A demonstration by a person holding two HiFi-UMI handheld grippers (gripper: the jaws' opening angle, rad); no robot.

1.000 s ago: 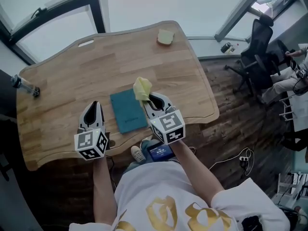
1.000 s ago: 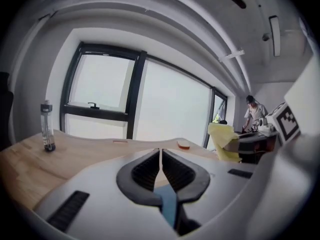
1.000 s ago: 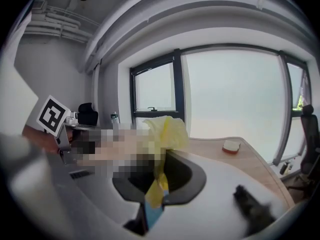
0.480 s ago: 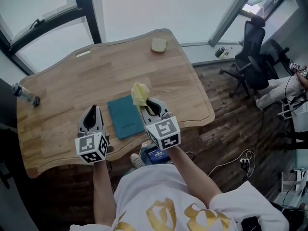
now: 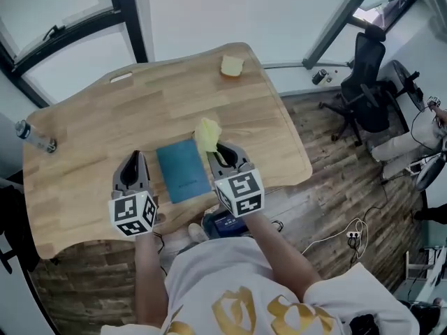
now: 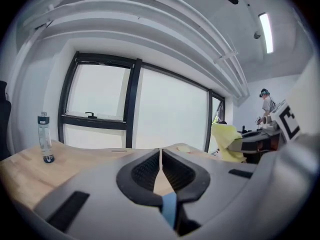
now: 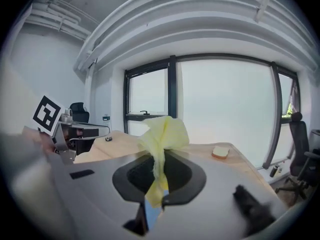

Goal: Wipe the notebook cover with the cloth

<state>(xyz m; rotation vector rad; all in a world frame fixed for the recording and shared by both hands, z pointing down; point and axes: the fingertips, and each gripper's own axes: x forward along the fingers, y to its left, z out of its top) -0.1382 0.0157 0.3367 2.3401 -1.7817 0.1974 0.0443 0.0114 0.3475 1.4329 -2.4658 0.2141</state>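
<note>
A teal notebook lies flat on the wooden table, between my two grippers. My right gripper is shut on a yellow cloth, which bunches up beyond the jaws at the notebook's far right corner. In the right gripper view the yellow cloth rises from between the closed jaws. My left gripper hovers left of the notebook, shut with nothing between its fingers. In the left gripper view its jaws meet, and the yellow cloth shows at right.
A clear water bottle lies near the table's left edge. A yellow sponge sits at the far right corner. Office chairs stand on the wooden floor to the right. Windows run along the table's far side.
The right gripper with the cloth has shifted slightly toward the notebook's far right corner. The head view has steadied. The left gripper holds its place.
</note>
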